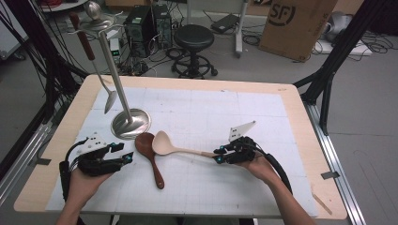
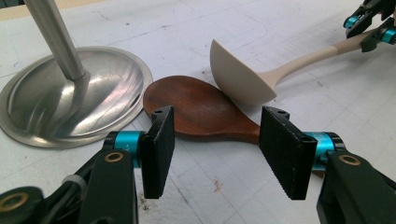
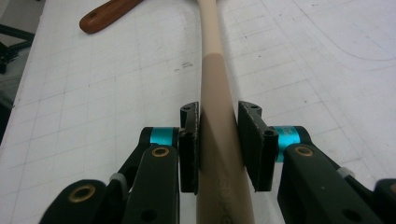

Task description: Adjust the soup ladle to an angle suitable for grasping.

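Spoons are the business at hand: a pale spoon (image 1: pixel 171 147) lies just left of centre in the high view, its bowl tipped up against the bowl of a dark wooden spoon (image 1: pixel 149 155), both on the white mat (image 1: pixel 211 112) near the round base of a steel stand (image 1: pixel 124 105). My right gripper (image 1: pixel 219 155), right of centre in that frame, has its pads pressed on either side of the pale spoon's handle, as the right gripper view (image 3: pixel 219 140) makes plain. My left gripper (image 1: pixel 126 153), at lower left, rests with its jaws standing apart and nothing between the pads; in the left gripper view (image 2: pixel 215 149) the dark spoon's bowl (image 2: pixel 201 112) sits just beyond them. One red-handled ladle (image 1: pixel 96 70) already hangs from the stand's top ring at upper left. I judge the work roughly a third done: one utensil is hung, one is gripped but not yet lifted clear of the mat, and the dark spoon is untouched. Raising the pale spoon to the ring and hooking it there is left, then the same for its darker neighbour.
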A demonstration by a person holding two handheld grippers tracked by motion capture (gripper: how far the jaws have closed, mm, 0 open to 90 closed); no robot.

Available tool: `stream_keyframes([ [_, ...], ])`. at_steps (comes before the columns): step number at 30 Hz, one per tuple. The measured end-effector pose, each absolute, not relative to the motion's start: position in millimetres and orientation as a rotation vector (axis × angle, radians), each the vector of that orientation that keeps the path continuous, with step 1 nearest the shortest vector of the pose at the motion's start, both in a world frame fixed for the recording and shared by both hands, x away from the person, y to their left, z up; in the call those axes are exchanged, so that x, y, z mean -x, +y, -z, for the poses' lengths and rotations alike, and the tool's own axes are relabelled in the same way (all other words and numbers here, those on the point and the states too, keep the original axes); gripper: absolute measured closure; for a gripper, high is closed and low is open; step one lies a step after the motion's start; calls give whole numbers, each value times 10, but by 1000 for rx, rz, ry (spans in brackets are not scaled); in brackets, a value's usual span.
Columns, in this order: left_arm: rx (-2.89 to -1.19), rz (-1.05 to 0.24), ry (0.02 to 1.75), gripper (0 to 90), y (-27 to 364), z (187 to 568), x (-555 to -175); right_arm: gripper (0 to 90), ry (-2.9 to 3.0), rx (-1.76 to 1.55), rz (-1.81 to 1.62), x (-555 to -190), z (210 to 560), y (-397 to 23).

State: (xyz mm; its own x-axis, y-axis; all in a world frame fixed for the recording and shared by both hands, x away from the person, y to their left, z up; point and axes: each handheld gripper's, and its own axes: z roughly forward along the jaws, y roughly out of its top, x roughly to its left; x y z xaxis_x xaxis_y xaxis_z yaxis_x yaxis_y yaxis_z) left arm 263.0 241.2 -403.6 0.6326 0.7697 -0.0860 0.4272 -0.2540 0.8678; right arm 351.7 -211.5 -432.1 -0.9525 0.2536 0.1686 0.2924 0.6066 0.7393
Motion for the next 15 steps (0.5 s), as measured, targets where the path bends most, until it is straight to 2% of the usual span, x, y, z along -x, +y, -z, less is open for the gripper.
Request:
stream_keyframes([
  [15,-1883,-443,950,460,2420,4031,-2626,702,-2783,429,1255,-3568,4409,-1796],
])
